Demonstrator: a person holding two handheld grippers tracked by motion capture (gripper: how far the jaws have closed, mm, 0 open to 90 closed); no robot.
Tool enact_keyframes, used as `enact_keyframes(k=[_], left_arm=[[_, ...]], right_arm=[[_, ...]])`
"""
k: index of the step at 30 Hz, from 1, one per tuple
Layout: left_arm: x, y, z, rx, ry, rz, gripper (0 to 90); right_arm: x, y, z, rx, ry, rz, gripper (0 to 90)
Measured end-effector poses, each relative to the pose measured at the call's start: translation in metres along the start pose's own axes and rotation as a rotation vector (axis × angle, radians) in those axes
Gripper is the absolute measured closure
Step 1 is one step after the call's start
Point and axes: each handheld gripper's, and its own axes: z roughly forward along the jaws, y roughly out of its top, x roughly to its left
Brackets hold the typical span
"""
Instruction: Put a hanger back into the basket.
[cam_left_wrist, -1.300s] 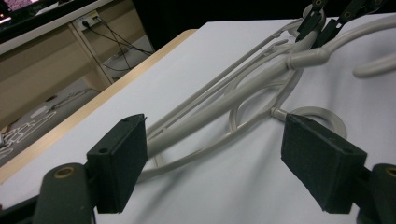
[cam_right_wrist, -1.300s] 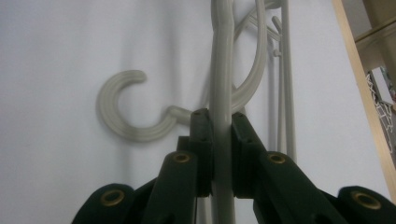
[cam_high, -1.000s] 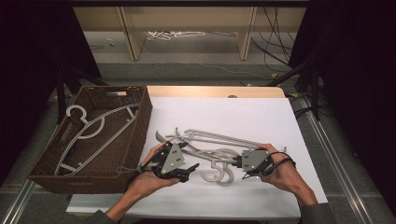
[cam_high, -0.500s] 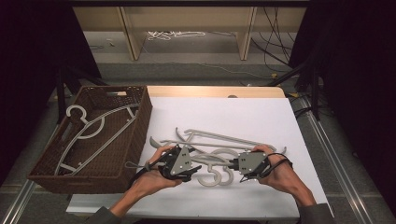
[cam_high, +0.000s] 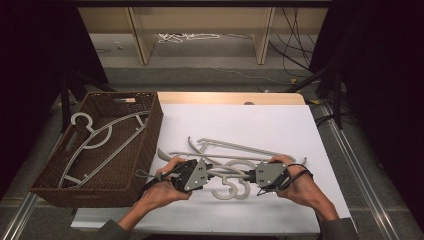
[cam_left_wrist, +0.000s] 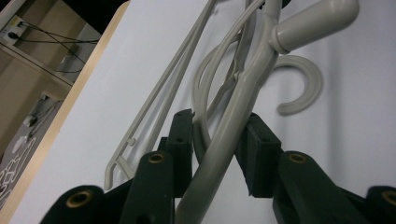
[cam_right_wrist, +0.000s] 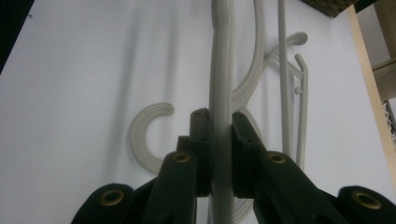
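My right hand-held gripper (cam_right_wrist: 218, 133) is clamped on a bar of a pale grey plastic coat hanger (cam_high: 235, 172) that lies among others near the front edge of the white table (cam_high: 280, 120). My left hand-held gripper (cam_left_wrist: 212, 140) has just been closing around another curved arm of that hanger; its pads sit close on either side, though I cannot tell whether they press yet. A dark brown woven basket (cam_high: 150, 120) at the table's left edge holds one more grey hanger (cam_high: 95, 137).
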Motion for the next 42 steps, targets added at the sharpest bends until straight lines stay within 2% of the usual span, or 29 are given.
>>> enact_keyframes(k=[1, 2, 4, 6, 8, 10, 12, 14, 15, 19, 21, 22, 23, 24, 25, 27, 28, 32, 36, 38, 40, 42], left_arm=[[0.001, 0.001, -0.002, 0.006, 0.001, 0.019, 69.3], [0.000, 0.002, -0.002, 0.006, 0.005, 0.020, 69.7], [-0.001, 0.006, -0.004, 0.015, 0.002, 0.021, 70.5], [-0.001, 0.008, -0.006, 0.029, 0.003, 0.047, 71.5], [-0.001, 0.009, -0.007, 0.029, -0.002, 0.049, 72.2], [-0.001, 0.010, -0.008, 0.038, -0.005, 0.051, 73.1], [-0.001, 0.011, -0.009, 0.039, -0.011, 0.037, 73.8], [-0.001, 0.011, -0.009, 0.041, -0.029, 0.019, 74.1], [-0.001, 0.011, -0.010, 0.039, -0.032, 0.009, 74.5], [-0.001, 0.011, -0.011, 0.027, -0.059, -0.024, 75.8], [-0.002, 0.011, -0.011, 0.010, -0.088, -0.060, 76.6], [-0.001, 0.012, -0.012, 0.007, -0.088, -0.066, 77.0], [-0.001, 0.012, -0.013, 0.003, -0.106, -0.097, 77.4], [-0.001, 0.013, -0.014, -0.008, -0.109, -0.106, 77.7], [-0.001, 0.013, -0.015, -0.015, -0.123, -0.133, 78.1], [0.000, 0.014, -0.017, 0.004, -0.108, -0.148, 79.1], [0.001, 0.014, -0.018, 0.008, -0.103, -0.150, 79.2], [0.010, 0.007, -0.022, 0.042, -0.078, -0.206, 79.2], [0.020, 0.000, -0.028, 0.044, -0.061, -0.282, 79.2], [0.026, -0.003, -0.032, 0.040, -0.061, -0.325, 79.2], [0.032, -0.008, -0.035, 0.034, -0.054, -0.385, 79.2], [0.037, -0.011, -0.038, 0.035, -0.056, -0.418, 79.2]], right_arm=[[0.000, 0.000, -0.001, -0.005, 0.000, 0.000, 82.1], [0.000, 0.000, -0.001, -0.009, -0.008, 0.012, 82.0], [-0.001, -0.001, -0.003, -0.015, -0.004, 0.006, 81.7], [-0.002, -0.001, -0.005, -0.020, -0.005, 0.001, 81.4], [-0.002, -0.001, -0.006, -0.026, -0.006, 0.019, 81.2], [-0.004, -0.002, -0.006, -0.045, -0.013, -0.002, 80.6], [-0.003, -0.001, -0.008, -0.035, -0.014, 0.019, 80.2], [-0.004, -0.001, -0.008, -0.046, -0.014, 0.010, 79.6], [-0.004, 0.000, -0.009, -0.041, -0.017, 0.028, 79.1], [-0.007, -0.001, -0.009, -0.054, -0.038, 0.024, 77.0], [-0.006, 0.000, -0.011, -0.040, -0.045, 0.053, 76.2], [-0.006, 0.000, -0.011, -0.037, -0.052, 0.054, 75.5], [-0.006, 0.000, -0.011, -0.033, -0.060, 0.065, 75.1], [-0.007, 0.000, -0.011, -0.031, -0.068, 0.071, 74.8], [-0.008, 0.000, -0.011, -0.031, -0.075, 0.080, 74.2], [-0.009, -0.001, -0.011, -0.045, -0.111, 0.130, 68.1], [-0.010, -0.002, -0.012, -0.071, -0.124, 0.158, 65.7], [-0.013, -0.004, -0.017, -0.105, -0.174, 0.244, 53.1], [-0.016, -0.005, -0.020, -0.121, -0.225, 0.311, 47.4], [-0.016, -0.005, -0.021, -0.124, -0.228, 0.338, 46.9], [-0.017, -0.005, -0.022, -0.131, -0.243, 0.342, 46.5], [-0.017, -0.005, -0.022, -0.133, -0.241, 0.364, 45.2]])
